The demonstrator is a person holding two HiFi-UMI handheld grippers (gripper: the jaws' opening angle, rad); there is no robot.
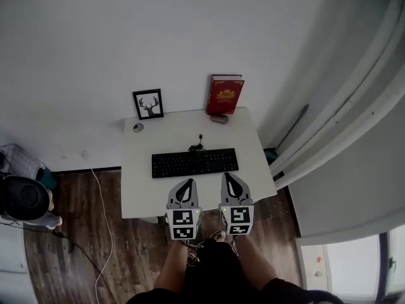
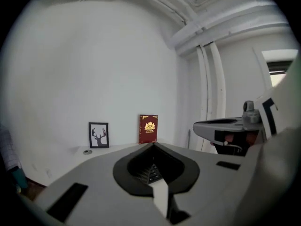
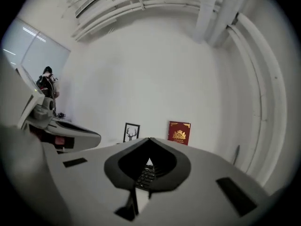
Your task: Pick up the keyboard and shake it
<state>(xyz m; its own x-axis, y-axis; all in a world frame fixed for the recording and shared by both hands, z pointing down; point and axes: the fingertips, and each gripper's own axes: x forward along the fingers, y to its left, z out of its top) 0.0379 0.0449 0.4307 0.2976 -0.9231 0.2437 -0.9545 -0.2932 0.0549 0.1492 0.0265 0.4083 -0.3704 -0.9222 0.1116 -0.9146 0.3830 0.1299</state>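
Note:
A black keyboard (image 1: 195, 163) lies flat across the middle of a small white table (image 1: 142, 195), its cable running toward the far edge. My left gripper (image 1: 187, 182) hovers just short of the keyboard's near edge, left of centre, jaws shut and empty. My right gripper (image 1: 228, 175) hangs beside it, right of centre, also shut with nothing held. Through the gap in the left gripper (image 2: 153, 145) I glimpse keyboard keys (image 2: 152, 172). Keys (image 3: 146, 177) show the same way under the right gripper (image 3: 149, 139).
A red book (image 1: 224, 94) stands against the wall at the table's back, a framed deer picture (image 1: 148, 104) to its left. A small round object (image 1: 138, 127) and a small oval thing (image 1: 219, 118) lie at the back. Wooden floor, a white cable (image 1: 104, 220) and a dark round appliance (image 1: 24, 197) are left.

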